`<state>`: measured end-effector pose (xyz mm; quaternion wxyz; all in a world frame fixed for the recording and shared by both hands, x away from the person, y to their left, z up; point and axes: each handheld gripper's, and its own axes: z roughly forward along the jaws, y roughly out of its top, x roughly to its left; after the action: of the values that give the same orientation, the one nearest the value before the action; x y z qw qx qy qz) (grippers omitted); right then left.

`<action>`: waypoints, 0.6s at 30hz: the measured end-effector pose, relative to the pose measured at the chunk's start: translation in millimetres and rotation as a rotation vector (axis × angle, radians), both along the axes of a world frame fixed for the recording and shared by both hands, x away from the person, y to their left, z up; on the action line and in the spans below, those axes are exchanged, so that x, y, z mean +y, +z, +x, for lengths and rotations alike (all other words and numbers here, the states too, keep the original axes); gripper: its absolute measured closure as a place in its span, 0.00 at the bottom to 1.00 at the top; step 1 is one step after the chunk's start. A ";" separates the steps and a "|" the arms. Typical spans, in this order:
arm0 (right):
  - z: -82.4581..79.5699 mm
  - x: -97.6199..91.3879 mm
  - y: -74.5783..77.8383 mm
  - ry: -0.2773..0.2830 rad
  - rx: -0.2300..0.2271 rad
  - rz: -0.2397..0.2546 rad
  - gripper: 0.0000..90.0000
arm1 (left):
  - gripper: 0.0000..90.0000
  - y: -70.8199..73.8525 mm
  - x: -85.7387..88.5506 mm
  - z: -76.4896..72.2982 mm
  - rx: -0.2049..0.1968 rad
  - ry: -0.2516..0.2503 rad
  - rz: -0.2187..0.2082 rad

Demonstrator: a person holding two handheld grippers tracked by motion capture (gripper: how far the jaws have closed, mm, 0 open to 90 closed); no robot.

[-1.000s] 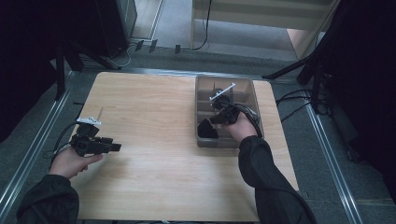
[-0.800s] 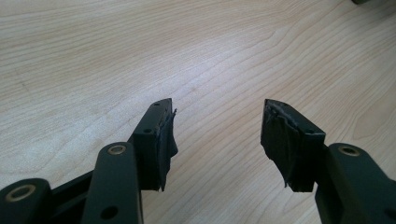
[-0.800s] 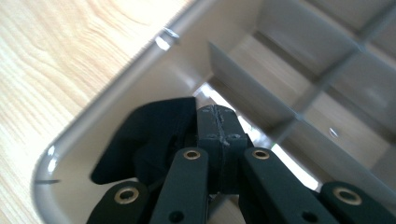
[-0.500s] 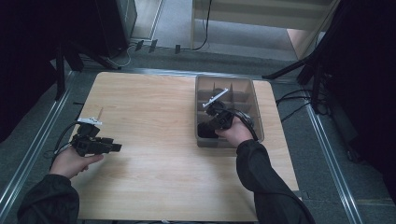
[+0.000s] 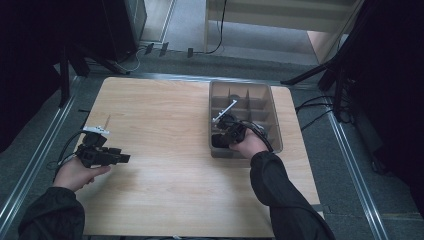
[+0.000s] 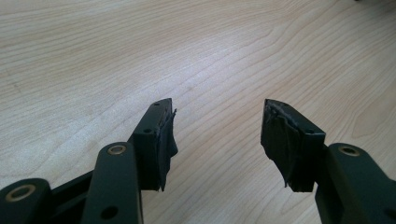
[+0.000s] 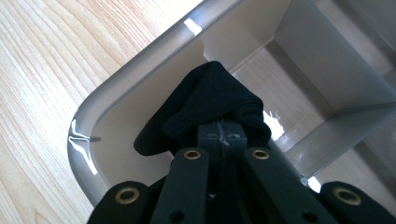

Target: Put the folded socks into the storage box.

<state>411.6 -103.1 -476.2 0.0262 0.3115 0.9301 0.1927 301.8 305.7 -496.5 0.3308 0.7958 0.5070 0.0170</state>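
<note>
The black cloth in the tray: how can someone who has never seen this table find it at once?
Look at the right side of the wooden table, where a clear plastic divided tray stands. In its near-left corner compartment, the right tool is shut on the black cloth, a soft knitted bundle. It is the one dark, soft thing among pale, stiff dividers.

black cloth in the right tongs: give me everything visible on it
The cloth is black, soft and knitted, with a fine ribbed weave, bunched into a rounded lump. The right tongs are shut on it, pinching its near side so folds bulge past the tips. It hangs in the near corner compartment of the grey divided bin, close to the rounded corner wall; whether it rests on the bin floor cannot be told. In the high view it is a dark blob at the bin's near left end.
</note>
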 end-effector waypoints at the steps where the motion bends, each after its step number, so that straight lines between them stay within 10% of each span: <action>1: 0.2 0.4 -1.3 -0.002 0.007 -0.008 1.00 | 0.48 0.1 0.1 0.0 -0.001 0.000 0.000; 18: 2.1 -1.0 -4.7 -0.032 0.048 0.001 1.00 | 0.48 -0.8 -1.5 0.3 -0.002 -0.002 0.001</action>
<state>413.7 -104.1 -480.9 0.0067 0.3308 0.9254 0.1851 302.1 304.2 -497.3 0.3309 0.7963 0.5061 0.0176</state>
